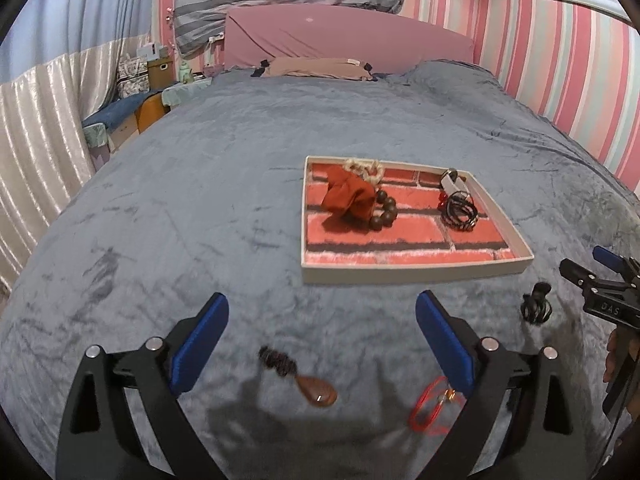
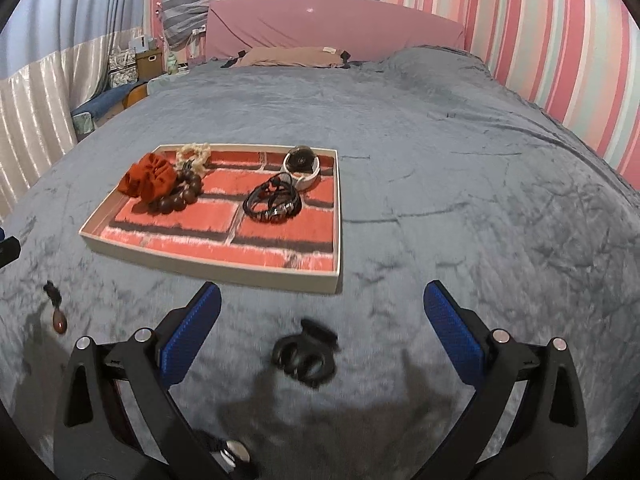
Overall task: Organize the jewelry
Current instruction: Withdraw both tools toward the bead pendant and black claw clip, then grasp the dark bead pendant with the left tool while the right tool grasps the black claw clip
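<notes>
A shallow white tray [image 1: 416, 272] [image 2: 208, 270] with a brick-pattern floor lies on the grey bed. It holds a red scrunchie [image 1: 346, 196] [image 2: 148, 178], a dark bead bracelet [image 1: 386, 210] [image 2: 180, 196], a cream scrunchie [image 2: 194, 156], a black cord bracelet [image 1: 460, 210] [image 2: 272, 202] and a white watch [image 2: 302, 166]. My left gripper [image 1: 322, 344] is open above a brown teardrop pendant [image 1: 316, 394] [image 2: 59, 322]; a red string bracelet [image 1: 434, 408] lies by its right finger. My right gripper [image 2: 322, 334] [image 1: 600, 280] is open over a black hair claw [image 2: 306, 356] [image 1: 536, 308].
The grey blanket [image 1: 200, 208] covers the whole bed. A pink headboard [image 1: 344, 36] and a pillow [image 1: 320, 68] are at the far end. A striped wall [image 1: 568, 80] runs along the right. Boxes and a nightstand [image 1: 148, 76] stand at the far left.
</notes>
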A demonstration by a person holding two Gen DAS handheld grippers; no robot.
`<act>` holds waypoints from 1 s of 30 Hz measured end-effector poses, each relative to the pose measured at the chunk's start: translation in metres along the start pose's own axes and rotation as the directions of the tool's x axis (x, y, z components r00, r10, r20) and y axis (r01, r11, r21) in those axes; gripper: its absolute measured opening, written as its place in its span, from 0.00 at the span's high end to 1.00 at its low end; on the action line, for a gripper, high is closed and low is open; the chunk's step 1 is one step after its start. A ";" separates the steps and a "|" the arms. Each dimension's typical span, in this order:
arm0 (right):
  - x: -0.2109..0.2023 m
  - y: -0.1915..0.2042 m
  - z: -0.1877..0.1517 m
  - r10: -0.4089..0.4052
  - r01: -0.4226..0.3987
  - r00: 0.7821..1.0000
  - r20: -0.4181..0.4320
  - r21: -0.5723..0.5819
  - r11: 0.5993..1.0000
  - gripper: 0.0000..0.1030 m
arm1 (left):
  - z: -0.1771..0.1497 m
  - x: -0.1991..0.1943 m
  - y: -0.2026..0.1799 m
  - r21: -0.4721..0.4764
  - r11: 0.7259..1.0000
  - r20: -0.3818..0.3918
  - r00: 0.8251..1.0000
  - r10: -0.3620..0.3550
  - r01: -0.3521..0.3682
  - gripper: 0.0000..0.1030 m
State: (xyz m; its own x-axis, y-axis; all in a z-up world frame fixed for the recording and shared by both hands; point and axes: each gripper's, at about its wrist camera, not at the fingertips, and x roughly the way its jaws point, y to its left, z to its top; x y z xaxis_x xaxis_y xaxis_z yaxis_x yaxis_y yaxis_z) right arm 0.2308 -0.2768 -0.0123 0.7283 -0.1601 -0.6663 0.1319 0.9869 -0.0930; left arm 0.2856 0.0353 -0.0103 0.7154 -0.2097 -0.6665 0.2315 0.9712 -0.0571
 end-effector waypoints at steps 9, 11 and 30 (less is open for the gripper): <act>-0.004 0.005 -0.036 -0.020 0.020 1.000 0.013 -0.011 1.000 0.04 | -0.040 0.004 0.013 -0.052 0.999 -0.032 0.999 0.009 -0.011 0.10; -0.003 0.005 -0.042 -0.017 0.017 1.000 0.011 0.000 1.000 0.04 | -0.046 0.007 0.014 -0.054 0.998 -0.036 0.999 0.015 -0.017 0.10; 0.022 0.007 -0.065 -0.060 0.060 0.998 0.006 0.011 0.998 0.04 | -0.069 0.031 0.004 0.017 0.998 -0.009 0.998 0.063 -0.063 0.10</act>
State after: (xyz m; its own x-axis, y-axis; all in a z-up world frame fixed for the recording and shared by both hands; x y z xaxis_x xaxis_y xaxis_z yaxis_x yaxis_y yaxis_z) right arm 0.2047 -0.2720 -0.0756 0.7227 -0.2194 -0.6554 0.1832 0.9752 -0.1245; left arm 0.2631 0.0407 -0.0825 0.7226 -0.1472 -0.6754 0.1971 0.9804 -0.0029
